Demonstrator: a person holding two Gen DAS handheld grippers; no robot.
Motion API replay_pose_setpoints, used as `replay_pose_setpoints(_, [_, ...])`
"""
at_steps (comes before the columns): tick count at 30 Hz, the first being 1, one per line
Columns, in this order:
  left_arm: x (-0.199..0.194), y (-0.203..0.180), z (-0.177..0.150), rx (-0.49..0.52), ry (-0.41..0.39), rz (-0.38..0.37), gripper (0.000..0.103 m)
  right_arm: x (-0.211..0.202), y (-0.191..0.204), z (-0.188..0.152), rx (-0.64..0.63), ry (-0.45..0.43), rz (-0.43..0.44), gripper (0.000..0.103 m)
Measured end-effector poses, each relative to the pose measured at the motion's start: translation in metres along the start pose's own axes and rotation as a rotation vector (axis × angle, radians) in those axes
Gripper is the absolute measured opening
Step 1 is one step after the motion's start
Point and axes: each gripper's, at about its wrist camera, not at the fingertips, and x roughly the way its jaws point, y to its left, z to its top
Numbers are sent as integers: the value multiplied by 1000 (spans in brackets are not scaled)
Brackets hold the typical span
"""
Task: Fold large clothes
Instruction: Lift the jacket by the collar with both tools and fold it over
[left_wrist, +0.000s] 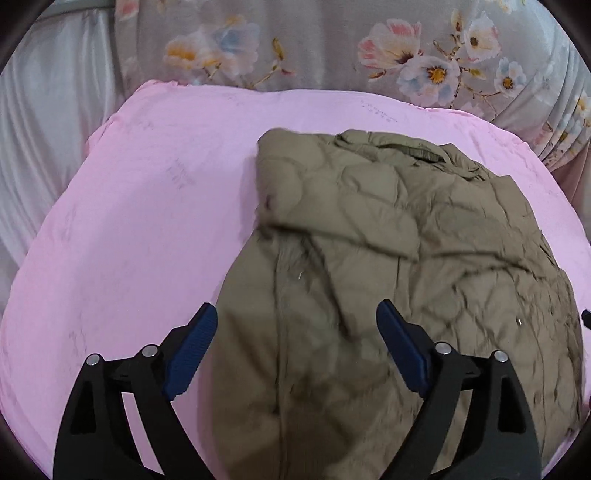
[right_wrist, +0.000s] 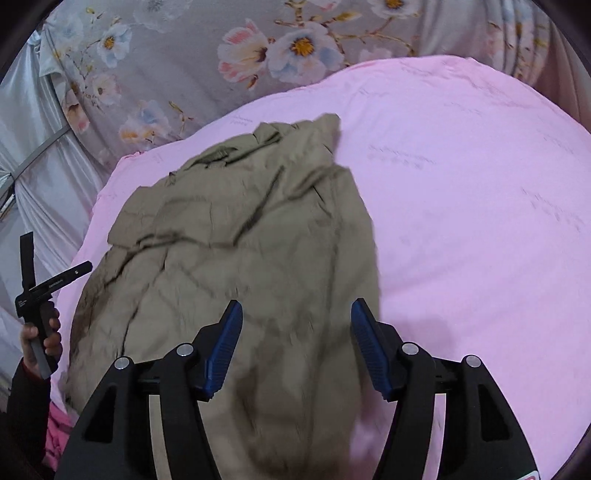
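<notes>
An olive-brown quilted jacket (left_wrist: 388, 266) lies on a pink sheet (left_wrist: 140, 229), sleeves folded in over the body, collar at the far end. It also shows in the right wrist view (right_wrist: 243, 251). My left gripper (left_wrist: 295, 317) is open and empty, hovering above the jacket's near left part. My right gripper (right_wrist: 295, 314) is open and empty above the jacket's near right edge. The left gripper's handle, held in a hand, shows at the left edge of the right wrist view (right_wrist: 40, 295).
The pink sheet (right_wrist: 461, 221) covers a bed. A grey floral quilt (left_wrist: 332, 48) lies bunched along the far side. A pale silvery curtain (left_wrist: 40, 140) hangs at the left.
</notes>
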Motion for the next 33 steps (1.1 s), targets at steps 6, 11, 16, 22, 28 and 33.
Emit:
replay_pose_setpoints(6, [-29,41,-80,-203,143,-101,85,-36,-22,-75,105,68,75,64])
replay_pose_setpoints(11, [-44,43,-112,-290,158,-200,85,-40,-11,-105,125,73,180,64])
replay_pose_setpoints(16, [-48,21,-125,-305,169,-324,85,-39,2,-118,137,41,231,65])
replay_pose_setpoints(22, [-54,2,-120,-261,126,-255,22,-50,1,-116,202,-31,291,17])
replay_pose_setpoints(28, [-108,10,-108,-231,29,-291,8,-110,15,-104,112,-174,340,8])
replay_pose_setpoints(33, [-174,10,-89,-188,-85,-324,7,-176,47,-82,-7,-337,353,7])
